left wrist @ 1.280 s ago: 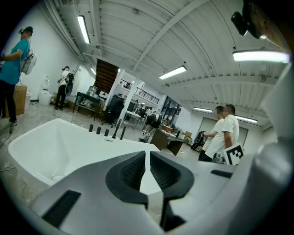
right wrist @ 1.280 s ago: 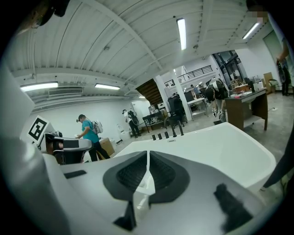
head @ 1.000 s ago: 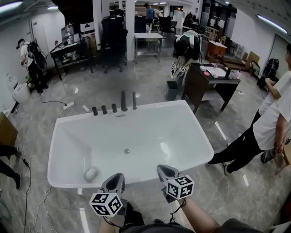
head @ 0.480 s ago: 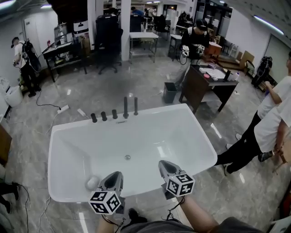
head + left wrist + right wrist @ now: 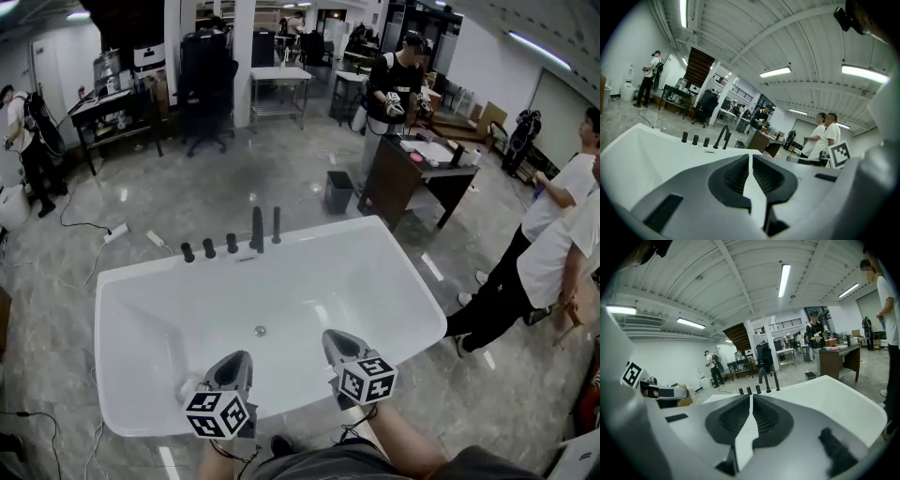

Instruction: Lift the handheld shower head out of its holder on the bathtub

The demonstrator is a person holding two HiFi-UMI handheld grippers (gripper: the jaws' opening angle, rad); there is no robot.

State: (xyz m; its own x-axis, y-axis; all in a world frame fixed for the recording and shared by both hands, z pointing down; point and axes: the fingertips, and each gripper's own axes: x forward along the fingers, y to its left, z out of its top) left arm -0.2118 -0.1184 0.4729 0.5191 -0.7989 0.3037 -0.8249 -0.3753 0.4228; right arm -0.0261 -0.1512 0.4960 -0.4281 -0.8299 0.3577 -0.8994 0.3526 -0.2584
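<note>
Approach stage, by judgement: left gripper [image 5: 234, 367] and right gripper [image 5: 339, 345] hover over the near rim of bathtub [image 5: 328, 230], jaws together, nothing held; open one gripper before reaching across; close on the stem; lift straight up; handheld shower head [image 5: 276, 225] stands upright in its holder on the far rim, rightmost black fitting, long axis vertical.

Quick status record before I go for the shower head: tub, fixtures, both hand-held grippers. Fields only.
bathtub: white, freestanding
handheld shower head: black, standing upright on far rim, right of spout
spout: black, curved
knobs: three, black, left of spout
left hand-held gripper: shut, empty, near side of tub
right hand-held gripper: shut, empty, near side of tub
task: shower head not yet lifted
</note>
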